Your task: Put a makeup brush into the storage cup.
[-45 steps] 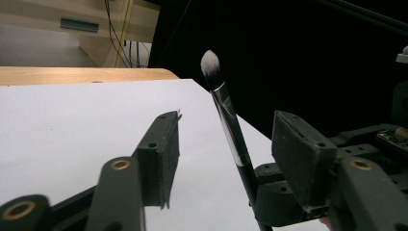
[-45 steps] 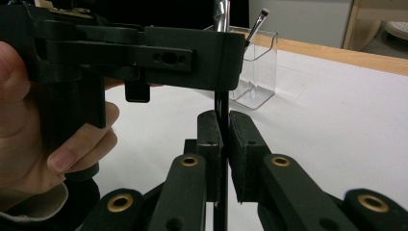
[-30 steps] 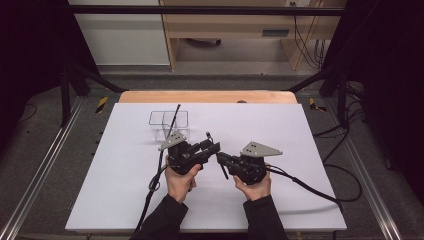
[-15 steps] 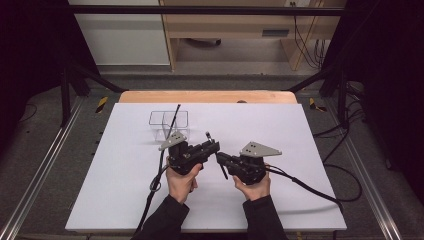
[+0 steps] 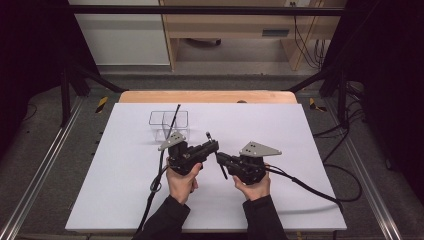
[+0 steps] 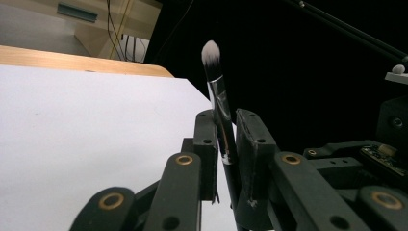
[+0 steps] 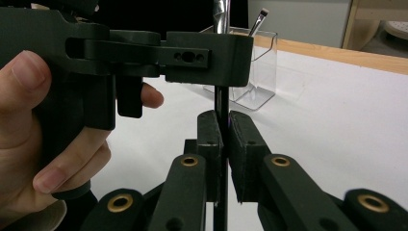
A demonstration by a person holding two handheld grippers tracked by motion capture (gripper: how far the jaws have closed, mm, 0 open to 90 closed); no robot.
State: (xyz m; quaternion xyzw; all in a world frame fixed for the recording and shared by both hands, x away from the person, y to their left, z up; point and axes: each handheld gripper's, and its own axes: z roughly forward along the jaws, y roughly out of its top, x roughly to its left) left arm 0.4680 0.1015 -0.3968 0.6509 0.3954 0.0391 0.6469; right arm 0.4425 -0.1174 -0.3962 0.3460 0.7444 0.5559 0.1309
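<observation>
Centrally, L gripper [image 5: 214, 146] and R gripper [image 5: 220, 158], both clamped on makeup brush [image 6: 217, 91]; L jaws just closing. Clear organiser [image 5: 168, 124] w/ second brush [image 7: 259, 20] just behind.

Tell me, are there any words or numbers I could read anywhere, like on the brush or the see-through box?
None can be read.
The makeup brush has a shiny metal band with no letters that can be made out.
The clear box is plain.
The grey label on the wooden shelf behind the table is too small and blurred to read.
The left gripper and right gripper carry no writing.
</observation>
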